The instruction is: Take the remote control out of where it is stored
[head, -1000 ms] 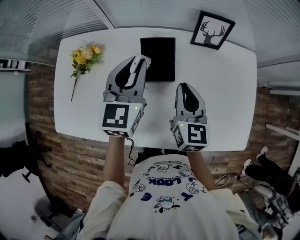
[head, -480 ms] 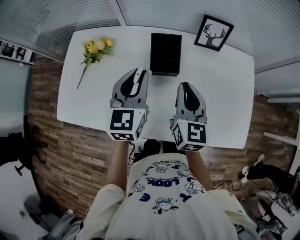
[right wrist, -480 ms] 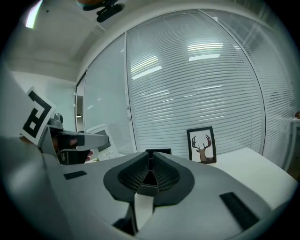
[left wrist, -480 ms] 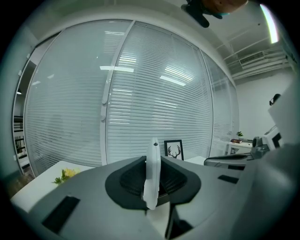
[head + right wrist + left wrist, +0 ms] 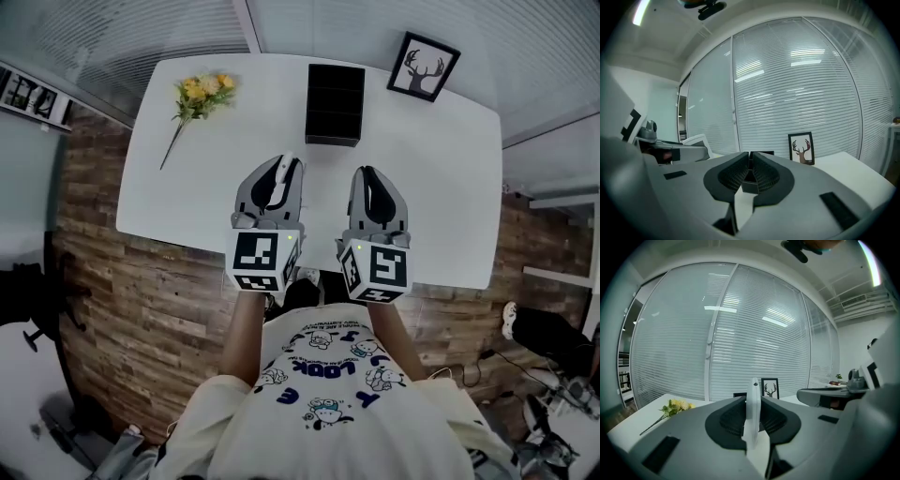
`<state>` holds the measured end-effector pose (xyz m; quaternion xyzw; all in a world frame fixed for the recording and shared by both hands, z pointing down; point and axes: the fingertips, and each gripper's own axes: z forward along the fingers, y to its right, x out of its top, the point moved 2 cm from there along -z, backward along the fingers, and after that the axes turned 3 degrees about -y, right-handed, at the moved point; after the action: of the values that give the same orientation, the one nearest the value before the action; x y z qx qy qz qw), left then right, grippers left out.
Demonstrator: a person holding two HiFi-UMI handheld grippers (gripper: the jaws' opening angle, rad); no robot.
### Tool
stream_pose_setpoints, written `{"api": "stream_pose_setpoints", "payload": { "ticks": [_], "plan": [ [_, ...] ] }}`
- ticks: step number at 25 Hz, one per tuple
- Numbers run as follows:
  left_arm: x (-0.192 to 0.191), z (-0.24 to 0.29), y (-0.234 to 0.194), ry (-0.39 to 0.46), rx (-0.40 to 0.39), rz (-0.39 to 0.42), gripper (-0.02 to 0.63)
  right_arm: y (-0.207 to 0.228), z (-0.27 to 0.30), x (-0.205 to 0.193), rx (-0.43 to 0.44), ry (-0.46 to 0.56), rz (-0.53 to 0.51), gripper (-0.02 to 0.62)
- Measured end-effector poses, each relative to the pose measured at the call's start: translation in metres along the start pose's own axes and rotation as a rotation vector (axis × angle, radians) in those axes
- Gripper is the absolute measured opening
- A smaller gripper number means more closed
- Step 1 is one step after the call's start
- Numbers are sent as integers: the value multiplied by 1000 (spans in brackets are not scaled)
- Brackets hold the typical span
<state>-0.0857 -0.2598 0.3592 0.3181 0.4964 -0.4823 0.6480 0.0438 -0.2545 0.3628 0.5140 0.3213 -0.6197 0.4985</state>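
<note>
Spanning mid-frame, the white rectangular table (image 5: 187, 187) bears the black open-topped storage box (image 5: 334, 103) at upper centre. Below it, the left gripper (image 5: 281, 169) clamps the slim white remote control (image 5: 753, 413) edge-on; the right gripper (image 5: 366, 175) is closed, empty. Extraction looks done; next, a gentle set-down.

Two grippers (image 5: 286, 170) (image 5: 364, 176), one remote (image 5: 752, 409), one black box (image 5: 335, 103), one deer picture (image 5: 423, 66), one flower bunch (image 5: 202, 94), one table (image 5: 427, 192).

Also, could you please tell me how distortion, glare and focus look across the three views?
Head view: even light, sharp, fisheye bows the table edges. Left gripper view: blinds bulge, with reflected glare; the close remote looks soft. Right gripper view: dark corners, a bright lamp streak top left.
</note>
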Motion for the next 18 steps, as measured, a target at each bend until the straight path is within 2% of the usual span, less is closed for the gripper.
{"api": "stream_pose_setpoints", "payload": {
  "ticks": [8, 18],
  "plan": [
    [-8, -16, -1, -4, 10, -20, 77, -7, -11, 2, -15, 11, -2, 46],
    [-9, -15, 4, -5, 8, 3, 77, -6, -13, 2, -22, 10, -4, 44]
  ]
}}
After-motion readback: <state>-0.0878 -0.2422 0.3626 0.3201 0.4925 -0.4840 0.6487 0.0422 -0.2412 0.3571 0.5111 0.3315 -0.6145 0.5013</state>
